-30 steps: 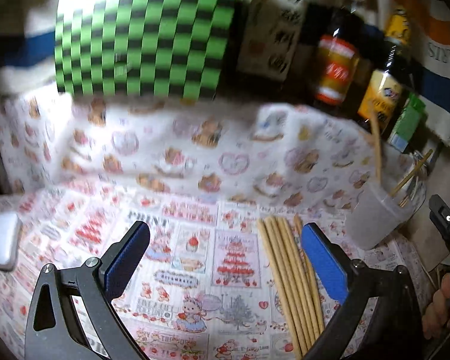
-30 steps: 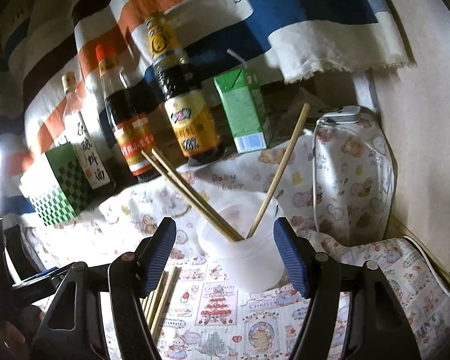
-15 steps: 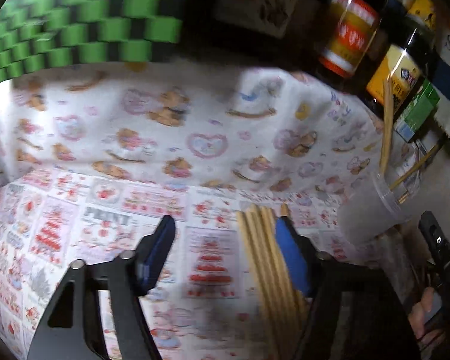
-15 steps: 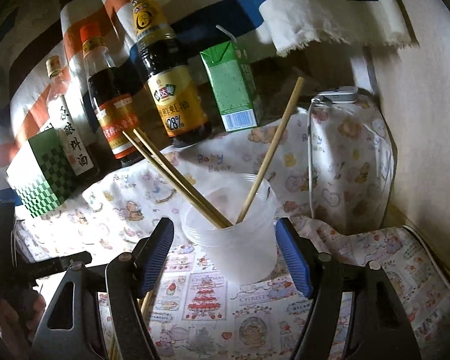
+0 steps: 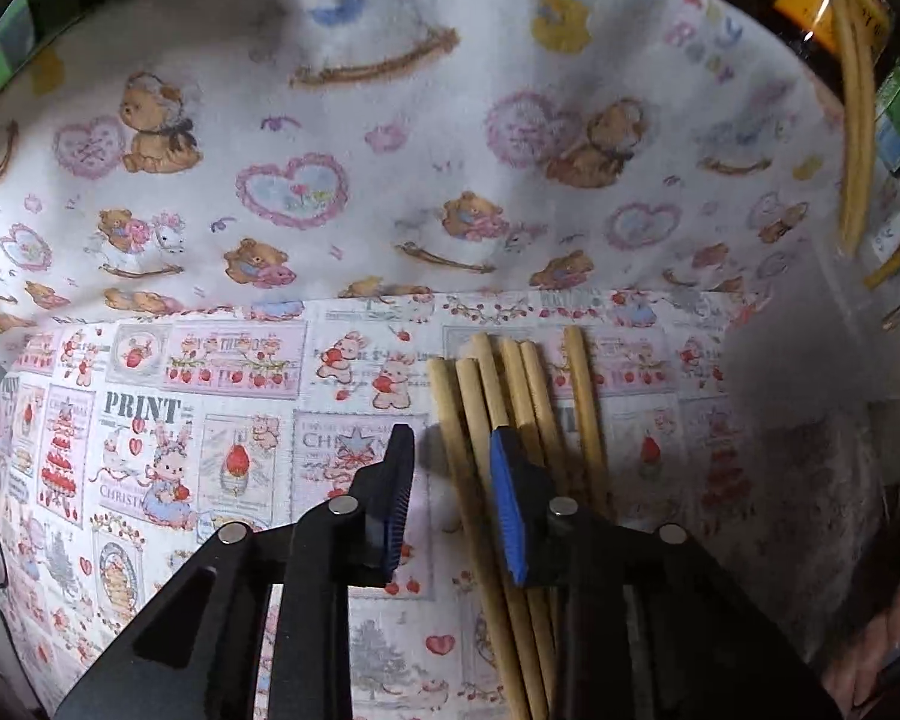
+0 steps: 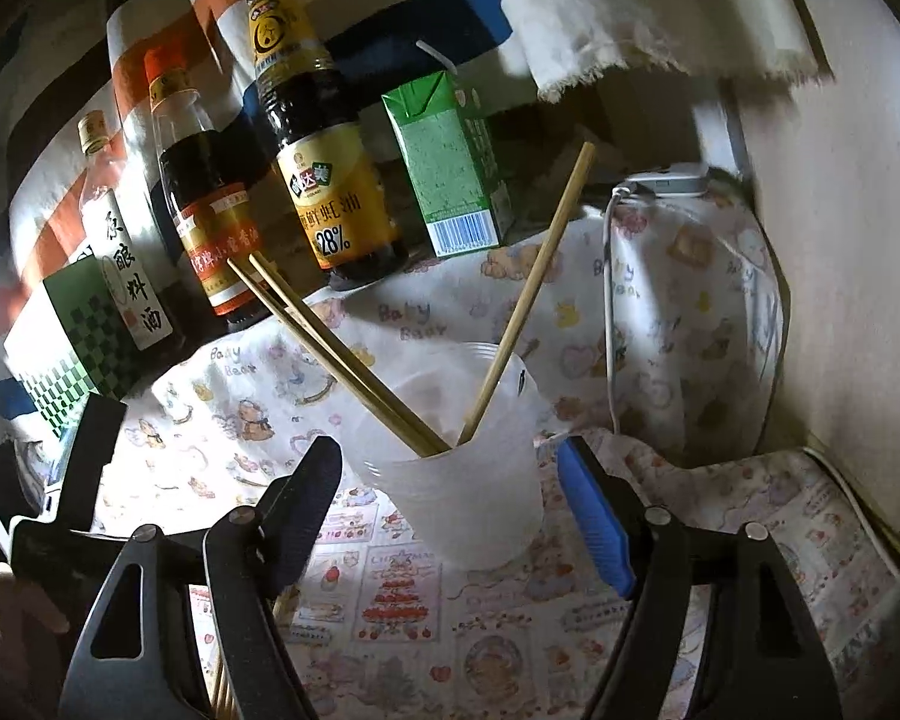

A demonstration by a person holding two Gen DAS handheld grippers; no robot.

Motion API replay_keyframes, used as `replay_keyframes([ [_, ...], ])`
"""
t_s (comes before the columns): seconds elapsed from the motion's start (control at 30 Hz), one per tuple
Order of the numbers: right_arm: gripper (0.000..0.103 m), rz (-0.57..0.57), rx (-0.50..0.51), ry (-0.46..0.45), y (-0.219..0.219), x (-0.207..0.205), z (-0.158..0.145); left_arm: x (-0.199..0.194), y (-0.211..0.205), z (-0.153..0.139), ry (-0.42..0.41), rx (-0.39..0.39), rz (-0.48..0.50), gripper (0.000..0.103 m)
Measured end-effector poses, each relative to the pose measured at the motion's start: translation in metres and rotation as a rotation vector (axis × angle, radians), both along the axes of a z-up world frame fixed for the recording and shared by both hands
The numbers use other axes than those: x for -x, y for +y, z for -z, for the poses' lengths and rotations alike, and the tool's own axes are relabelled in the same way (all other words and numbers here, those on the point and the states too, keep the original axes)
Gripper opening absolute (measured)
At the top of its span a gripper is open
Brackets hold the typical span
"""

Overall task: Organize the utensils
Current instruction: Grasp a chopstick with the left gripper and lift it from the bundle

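- Blue-padded, our left gripper [image 5: 450, 474] sat low over the loose chopsticks [image 5: 510, 408] on the printed cloth [image 5: 150, 408], jaws narrowed but apart, straddling the leftmost stick or two; we could not tell whether the pads touched wood.
- Our right gripper [image 6: 450, 498] stood wide open on either side of the plastic cup [image 6: 468, 492], neither pad pressing its wall.
- Three chopsticks in the cup [image 6: 528, 294] leaned on its rim: that part we judged done.
- About six sticks lay flat just left of the cup, so most of the sorting remained.
- Behind the cup stood sauce bottles [image 6: 324, 180] and a green carton [image 6: 450, 168]; a checked box [image 6: 72, 336] sat far left of it.
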State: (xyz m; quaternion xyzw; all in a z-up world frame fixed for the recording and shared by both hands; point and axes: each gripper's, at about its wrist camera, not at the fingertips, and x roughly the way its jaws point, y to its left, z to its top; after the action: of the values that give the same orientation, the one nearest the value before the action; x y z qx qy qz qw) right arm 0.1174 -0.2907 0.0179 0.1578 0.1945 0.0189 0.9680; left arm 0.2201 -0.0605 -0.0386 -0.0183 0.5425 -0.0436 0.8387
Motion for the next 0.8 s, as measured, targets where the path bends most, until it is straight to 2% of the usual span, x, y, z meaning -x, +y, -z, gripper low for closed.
replay_keyframes([
  [0.1,0.076,0.001,0.018,-0.01,0.002,0.002,-0.002,0.001,-0.002,0.0,-0.009,-0.021,-0.017,0.022],
  [0.13,0.076,0.0,0.017,-0.011,0.002,0.003,-0.003,-0.004,-0.002,0.001,-0.007,-0.017,-0.026,0.018],
  [0.17,0.076,-0.001,0.016,-0.011,0.002,0.003,-0.003,-0.008,0.002,0.002,-0.007,-0.008,-0.032,0.015],
  [0.4,0.076,-0.005,0.02,-0.005,0.004,0.002,-0.003,-0.005,0.01,-0.001,-0.011,0.043,-0.029,0.014],
  [0.43,0.076,-0.004,0.022,-0.004,0.004,0.002,-0.002,-0.002,0.021,-0.001,-0.007,0.055,-0.029,0.014],
  [0.53,0.076,0.002,0.035,-0.005,0.005,0.002,-0.003,-0.008,0.018,0.01,-0.003,0.026,-0.012,0.014],
  [0.67,0.076,0.002,0.031,-0.005,0.004,0.003,-0.004,-0.011,0.004,0.009,-0.014,-0.065,-0.003,0.014],
  [0.8,0.076,0.012,0.04,-0.004,0.004,0.003,-0.004,-0.018,0.005,0.01,-0.004,-0.034,-0.039,0.014],
])
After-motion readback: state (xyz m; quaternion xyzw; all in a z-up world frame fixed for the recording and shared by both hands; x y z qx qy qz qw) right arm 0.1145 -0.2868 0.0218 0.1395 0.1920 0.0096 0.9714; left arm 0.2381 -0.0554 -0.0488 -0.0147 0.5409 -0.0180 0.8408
